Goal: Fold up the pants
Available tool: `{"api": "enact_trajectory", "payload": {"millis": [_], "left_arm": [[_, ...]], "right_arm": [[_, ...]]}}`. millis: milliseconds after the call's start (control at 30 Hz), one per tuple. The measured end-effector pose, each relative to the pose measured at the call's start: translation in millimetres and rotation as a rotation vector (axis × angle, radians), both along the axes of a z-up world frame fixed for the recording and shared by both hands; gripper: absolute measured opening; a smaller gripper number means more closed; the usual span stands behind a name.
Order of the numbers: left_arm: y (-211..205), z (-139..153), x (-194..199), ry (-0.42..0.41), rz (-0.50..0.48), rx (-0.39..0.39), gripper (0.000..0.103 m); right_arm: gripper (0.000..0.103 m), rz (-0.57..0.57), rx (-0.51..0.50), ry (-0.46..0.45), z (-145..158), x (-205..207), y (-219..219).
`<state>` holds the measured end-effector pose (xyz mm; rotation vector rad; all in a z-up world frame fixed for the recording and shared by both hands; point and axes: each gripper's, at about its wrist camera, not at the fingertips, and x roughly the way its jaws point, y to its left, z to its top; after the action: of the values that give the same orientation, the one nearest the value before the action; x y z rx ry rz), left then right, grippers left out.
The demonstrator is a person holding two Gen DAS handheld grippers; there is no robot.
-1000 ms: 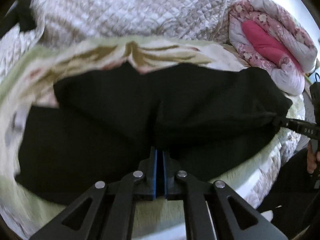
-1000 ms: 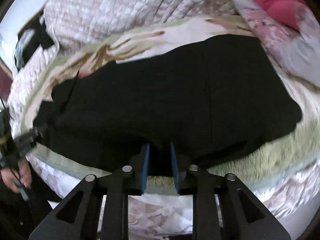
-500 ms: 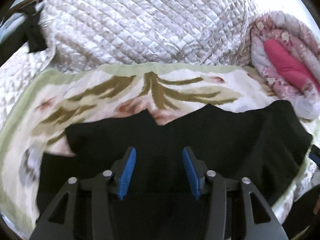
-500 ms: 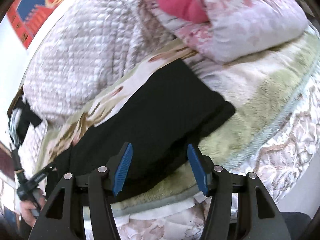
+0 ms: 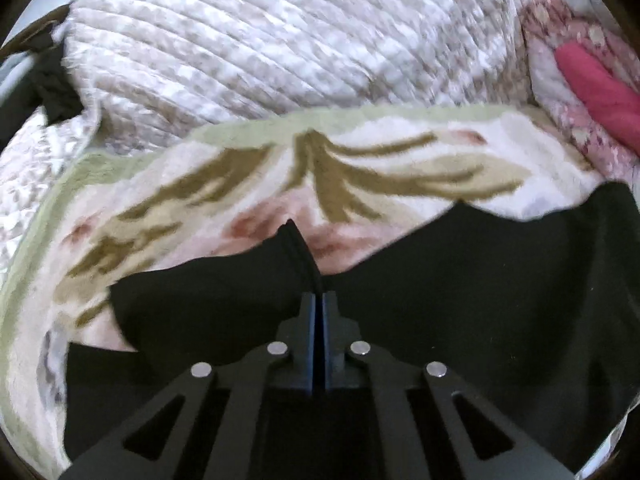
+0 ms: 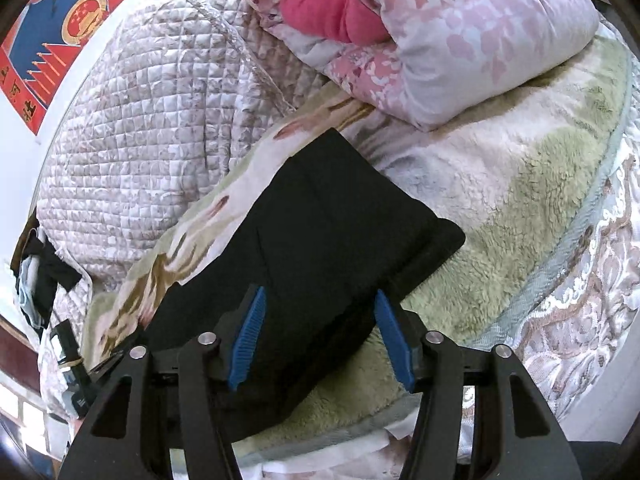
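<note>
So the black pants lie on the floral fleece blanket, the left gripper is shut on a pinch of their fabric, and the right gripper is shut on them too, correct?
Not quite. The right gripper is open: the right wrist view shows its blue pads spread wide, with the black pants lying between them ungripped. The rest holds: the pants lie on the floral fleece blanket, and the left gripper is shut on a pinch of fabric.

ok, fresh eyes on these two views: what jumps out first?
The black pants, lying across the floral fleece blanket in the middle of both views. The left gripper has just closed, pinching a raised ridge of the pants' far edge, while the right gripper stands open above the near edge. A pink floral quilt is bundled behind.
</note>
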<state>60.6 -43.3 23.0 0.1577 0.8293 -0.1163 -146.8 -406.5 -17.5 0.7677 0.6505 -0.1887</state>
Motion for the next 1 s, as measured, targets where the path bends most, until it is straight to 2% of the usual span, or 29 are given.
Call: {"api": "enact_trajectory", "payload": {"millis": [167, 233, 300, 467, 633, 700, 767, 867, 900, 967, 1000], "left_arm": [[57, 49, -48, -0.125, 0.129, -0.124, 0.004], [87, 58, -77, -0.161, 0.209, -0.167, 0.004], [110, 56, -102, -0.168, 0.267, -0.178, 0.004], [153, 14, -128, -0.032, 0.378, -0.228, 0.004], [174, -7, -129, 0.059, 0.413, -0.393, 0.006], [175, -6, -127, 0.055, 0.407, -0.431, 0.016], [175, -5, -125, 0.046, 0.396, -0.468, 0.039], [175, -7, -116, 0.059, 0.413, -0.479, 0.043], [175, -9, -111, 0.067, 0.425, -0.477, 0.043], [174, -12, -104, 0.080, 0.440, -0.462, 0.041], [173, -13, -102, 0.076, 0.437, -0.457, 0.041]], "right_arm": [[0.052, 0.007, -0.010, -0.006, 0, 0, -1], [0.052, 0.004, -0.012, -0.009, 0, -1, 0], [0.052, -0.003, -0.022, -0.017, 2, -3, 1], [0.052, -0.035, -0.027, -0.039, 7, -7, -2], [0.052, -0.026, -0.018, -0.041, 7, -4, -4], [0.052, -0.027, -0.011, -0.035, 6, -1, -6], [0.052, -0.026, -0.005, -0.032, 7, 2, -8], [0.052, -0.017, 0.006, -0.020, 5, 6, -8], [0.051, -0.018, 0.010, -0.013, 4, 8, -8], [0.040, -0.020, 0.015, 0.006, 1, 10, -9], [0.029, -0.021, 0.012, 0.013, 1, 11, -8]]}}
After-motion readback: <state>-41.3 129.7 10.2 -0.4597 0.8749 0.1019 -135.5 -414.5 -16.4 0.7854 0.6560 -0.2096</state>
